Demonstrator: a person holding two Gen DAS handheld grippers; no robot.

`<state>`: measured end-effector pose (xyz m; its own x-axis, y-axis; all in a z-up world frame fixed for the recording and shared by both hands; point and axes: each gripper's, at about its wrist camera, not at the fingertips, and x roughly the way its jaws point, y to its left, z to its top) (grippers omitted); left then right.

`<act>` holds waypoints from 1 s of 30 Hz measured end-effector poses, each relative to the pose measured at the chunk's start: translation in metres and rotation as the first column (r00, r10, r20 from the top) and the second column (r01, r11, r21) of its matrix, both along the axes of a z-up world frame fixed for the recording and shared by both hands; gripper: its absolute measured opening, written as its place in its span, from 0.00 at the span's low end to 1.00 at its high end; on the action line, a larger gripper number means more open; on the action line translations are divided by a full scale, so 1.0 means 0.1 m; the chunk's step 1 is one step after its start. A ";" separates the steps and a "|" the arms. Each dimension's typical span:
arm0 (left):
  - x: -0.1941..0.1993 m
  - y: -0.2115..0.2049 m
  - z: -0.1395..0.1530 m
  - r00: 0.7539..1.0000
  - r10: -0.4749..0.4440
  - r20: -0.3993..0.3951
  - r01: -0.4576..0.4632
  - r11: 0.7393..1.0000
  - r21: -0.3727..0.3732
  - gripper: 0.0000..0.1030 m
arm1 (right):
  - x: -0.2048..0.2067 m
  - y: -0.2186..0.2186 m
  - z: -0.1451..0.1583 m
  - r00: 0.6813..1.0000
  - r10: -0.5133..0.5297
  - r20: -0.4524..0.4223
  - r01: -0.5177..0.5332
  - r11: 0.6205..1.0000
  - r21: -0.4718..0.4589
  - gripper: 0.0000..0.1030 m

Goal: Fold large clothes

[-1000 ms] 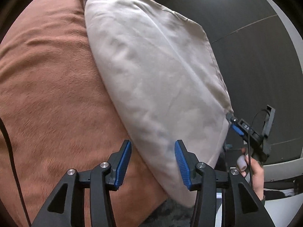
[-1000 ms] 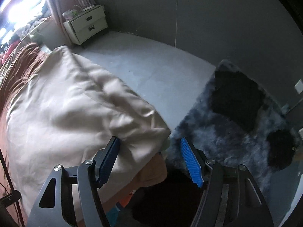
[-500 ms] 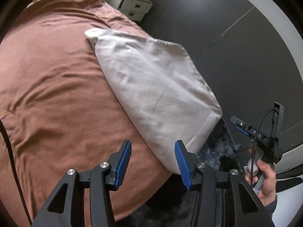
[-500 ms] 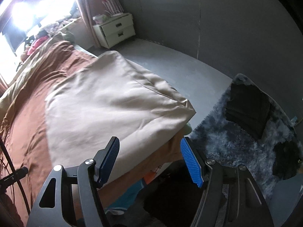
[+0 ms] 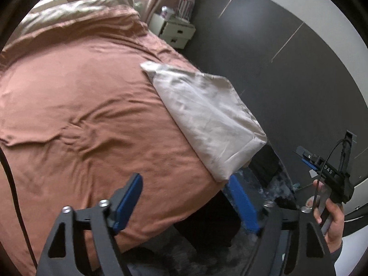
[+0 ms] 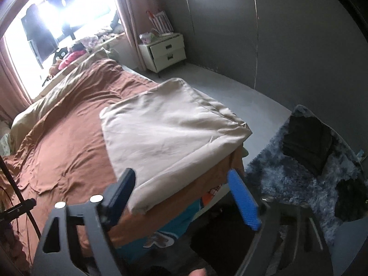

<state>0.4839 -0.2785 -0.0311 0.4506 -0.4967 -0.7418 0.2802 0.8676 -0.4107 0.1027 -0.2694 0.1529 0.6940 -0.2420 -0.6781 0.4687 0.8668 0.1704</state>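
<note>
A folded beige cloth (image 6: 168,133) lies flat as a thick rectangle on the corner of the bed with the brown cover (image 6: 69,142). It also shows in the left wrist view (image 5: 207,119), at the bed's right edge. My left gripper (image 5: 186,202) is open and empty, held back above the bed's near edge. My right gripper (image 6: 184,197) is open and empty, off the bed corner, just short of the cloth's near corner. The right gripper also shows in the left wrist view (image 5: 322,168), held in a hand.
A white nightstand (image 6: 165,53) stands by the grey wall beyond the bed. A shaggy blue-grey rug (image 6: 299,177) with dark clothes (image 6: 308,145) on it covers the floor to the right. A bright window (image 6: 57,23) is behind the bed. A black cable (image 5: 11,184) hangs at left.
Both grippers have pulled back and up from the beige cloth, which looks smaller now. The right gripper, close at the cloth's corner a second ago, is clear of it; the cloth rests flat.
</note>
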 end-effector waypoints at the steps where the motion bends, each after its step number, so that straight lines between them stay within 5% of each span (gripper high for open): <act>1: -0.07 0.05 0.06 1.000 0.005 0.017 -0.005 1.000 0.004 0.79 | -0.06 0.02 0.01 1.000 -0.004 0.009 0.004 1.000 0.001 0.82; 7: -0.55 0.48 0.43 0.992 0.056 0.112 -0.054 0.998 -0.021 1.00 | -0.27 0.29 -0.01 1.000 0.007 0.007 -0.006 0.999 -0.033 1.00; 30: -2.09 1.87 0.97 0.943 0.173 0.284 -0.172 0.985 -0.029 1.00 | -1.32 1.46 0.13 0.981 0.125 0.145 -0.111 0.989 -0.096 1.00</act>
